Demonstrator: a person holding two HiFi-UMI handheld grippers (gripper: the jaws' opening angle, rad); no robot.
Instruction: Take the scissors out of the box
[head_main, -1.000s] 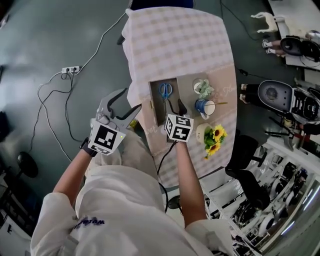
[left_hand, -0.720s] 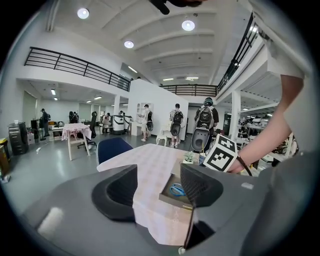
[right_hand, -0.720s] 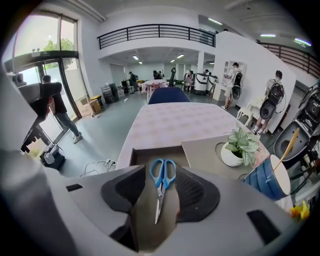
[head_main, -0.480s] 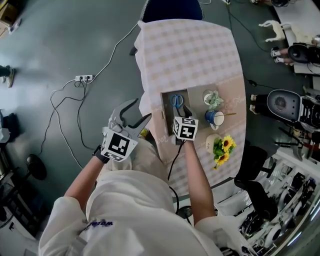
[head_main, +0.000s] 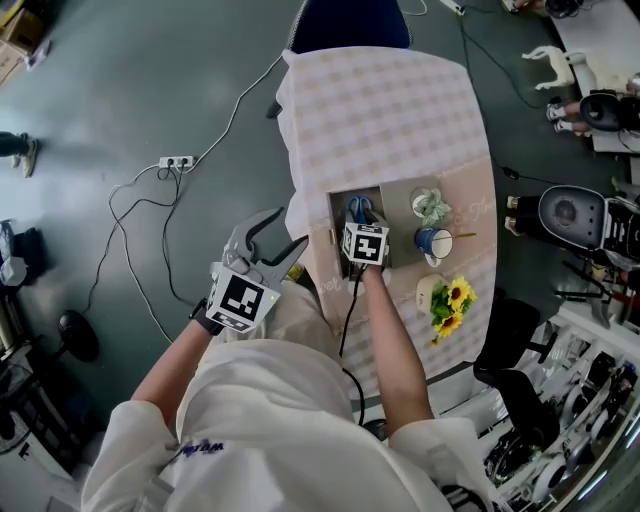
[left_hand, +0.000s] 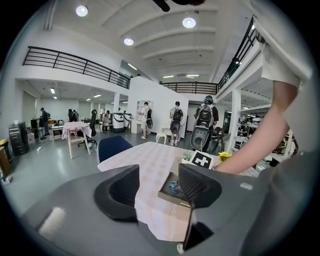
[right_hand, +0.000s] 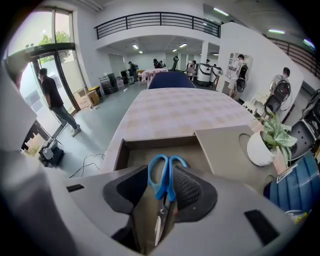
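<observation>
Blue-handled scissors (head_main: 357, 207) lie in an open cardboard box (head_main: 339, 213) at the table's left edge. My right gripper (head_main: 359, 223) points steeply down into the box. In the right gripper view its jaws (right_hand: 162, 187) straddle the scissors (right_hand: 165, 175) just below the blue handle rings and are closing; the right pad is against a handle, the left pad still shows a slight gap. The scissors rest on the box floor (right_hand: 150, 152). My left gripper (head_main: 286, 230) hangs open and empty off the table's left side, level with the box; its view catches the scissors (left_hand: 174, 187) past its jaws (left_hand: 159, 186).
To the right of the box stand a white pot with a green plant (head_main: 431, 205), a blue mug (head_main: 433, 241) and sunflowers (head_main: 450, 300). A checked cloth (head_main: 385, 110) covers the table; a dark chair (head_main: 350, 22) is at its far end. Cables and a power strip (head_main: 173, 161) lie on the floor.
My right gripper has dropped into the box and now sits around the scissors, jaws narrower. The left gripper has kept its place.
</observation>
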